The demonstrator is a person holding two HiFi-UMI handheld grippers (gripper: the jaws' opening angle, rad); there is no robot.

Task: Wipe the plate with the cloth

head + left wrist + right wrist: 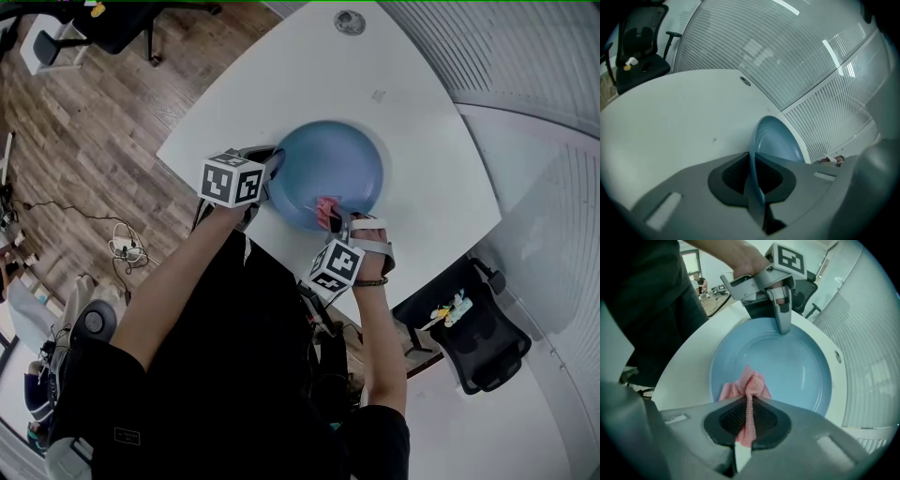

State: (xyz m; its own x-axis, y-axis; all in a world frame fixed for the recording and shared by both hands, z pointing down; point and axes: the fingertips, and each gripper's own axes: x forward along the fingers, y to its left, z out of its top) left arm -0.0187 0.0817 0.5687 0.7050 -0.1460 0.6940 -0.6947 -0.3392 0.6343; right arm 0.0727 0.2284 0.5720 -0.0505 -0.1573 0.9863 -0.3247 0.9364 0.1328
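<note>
Pink cloth (746, 386) between closed fingers (769, 420) of right gripper (749, 404), on blue plate (799, 366); left gripper (783, 327) at far rim.

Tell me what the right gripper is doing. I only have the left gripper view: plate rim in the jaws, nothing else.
Observer: The right gripper is shut on a pink cloth.
Operator: Is the cloth on the plate?
Observer: Yes. Its bunched end lies on the blue plate, just inside the rim nearest the person.
Operator: Where does the plate sit?
Observer: In the head view, it's on the white table, close to the edge on the person's side.
</note>
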